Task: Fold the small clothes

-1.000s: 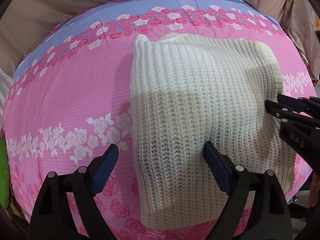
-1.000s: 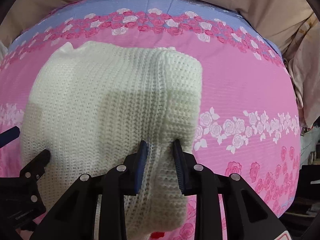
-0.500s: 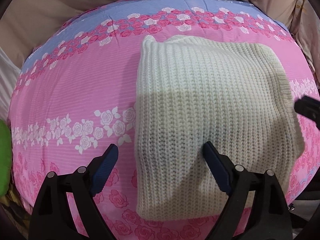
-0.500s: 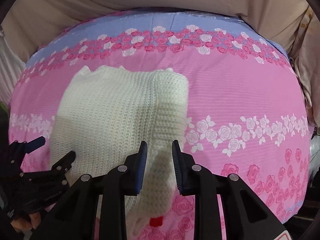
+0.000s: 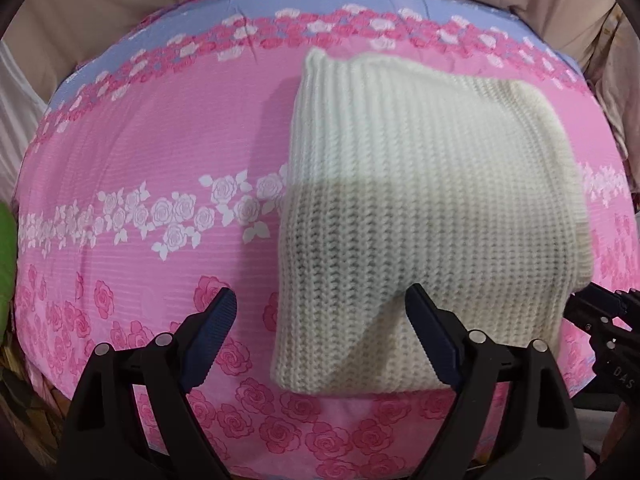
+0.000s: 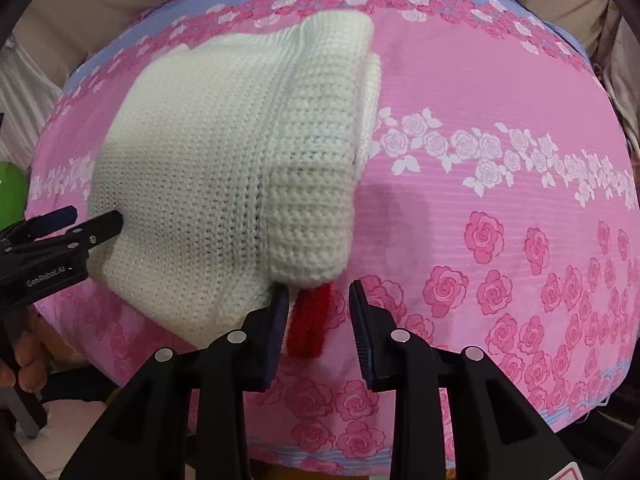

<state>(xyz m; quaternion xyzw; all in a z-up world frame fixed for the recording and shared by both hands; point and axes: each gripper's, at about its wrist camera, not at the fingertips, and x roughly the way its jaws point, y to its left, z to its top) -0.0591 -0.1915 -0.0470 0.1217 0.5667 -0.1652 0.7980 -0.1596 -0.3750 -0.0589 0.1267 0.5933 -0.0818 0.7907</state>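
A cream knitted sweater (image 5: pixel 420 200) lies folded on the pink rose-print sheet (image 5: pixel 160 140). My left gripper (image 5: pixel 322 320) is open wide and hovers over the sweater's near left corner without pressing it; it shows at the left of the right wrist view (image 6: pixel 80 220). There the sweater (image 6: pixel 192 160) has a sleeve (image 6: pixel 316 168) folded along its right side. A red knit strip (image 6: pixel 310 324) pokes out under the cuff. My right gripper (image 6: pixel 318 304) has its jaws opening around that strip and the cuff's tip, with no pad pressing either. It also appears at the right edge of the left wrist view (image 5: pixel 600 316).
Beige cloth (image 5: pixel 100 20) lies bunched behind the sheet and more hangs at the right (image 6: pixel 616 60). Something green (image 5: pixel 6 260) sits at the far left edge. A hand (image 6: pixel 24 360) holds the left gripper's handle. The sheet's near edge drops off just below the grippers.
The right gripper, which pinched the sleeve a second ago, has drawn back to the sweater's near edge and its jaws have parted. The red strip now shows. The left gripper stays open.
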